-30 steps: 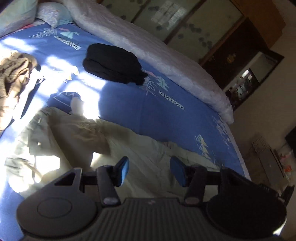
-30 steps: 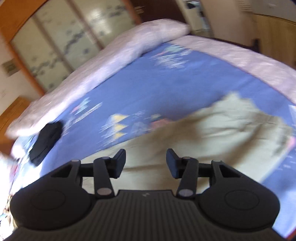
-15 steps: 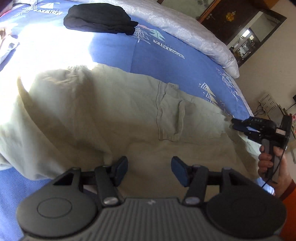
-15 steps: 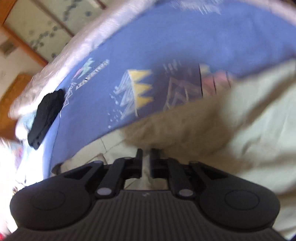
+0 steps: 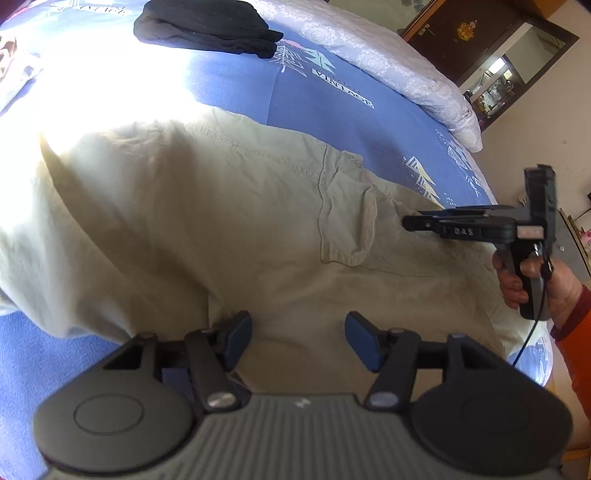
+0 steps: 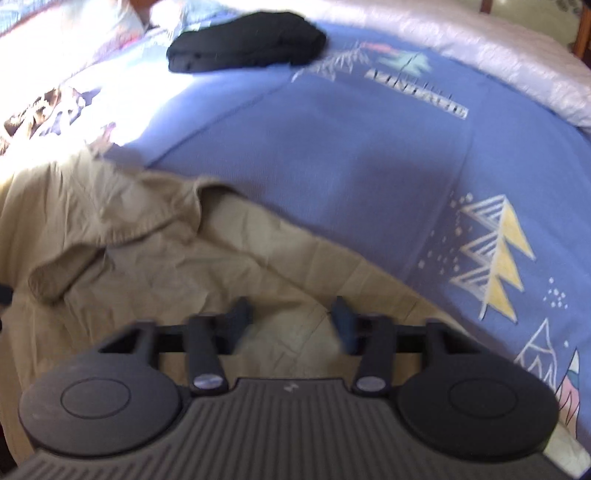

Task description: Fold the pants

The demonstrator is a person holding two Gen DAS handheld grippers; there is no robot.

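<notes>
Khaki pants [image 5: 221, 221] lie spread across the blue bedsheet [image 5: 332, 110], with a cargo pocket [image 5: 347, 221] facing up. My left gripper [image 5: 299, 339] hovers over their near edge. Its jaws are opening, and only flat cloth lies beneath them. A person's hand [image 5: 517, 280] holds my right gripper [image 5: 406, 222] level over the pants beside the pocket. In the right wrist view the right gripper [image 6: 291, 321] sits above wrinkled pants [image 6: 147, 266]. Its jaws are closing but stand apart, with no fabric pinched between the pads.
A folded black garment [image 5: 207, 26] rests far back on the sheet, also in the right wrist view as the black garment [image 6: 247, 40]. A pale quilt [image 5: 388, 62] runs along the far side. A dark cabinet [image 5: 480, 40] stands beyond the bed. Other clothes lie at the far left.
The left view has dropped closer to the pants. The right gripper swung in over the pocket area and rolled, and its jaws now stand wider than half a second ago.
</notes>
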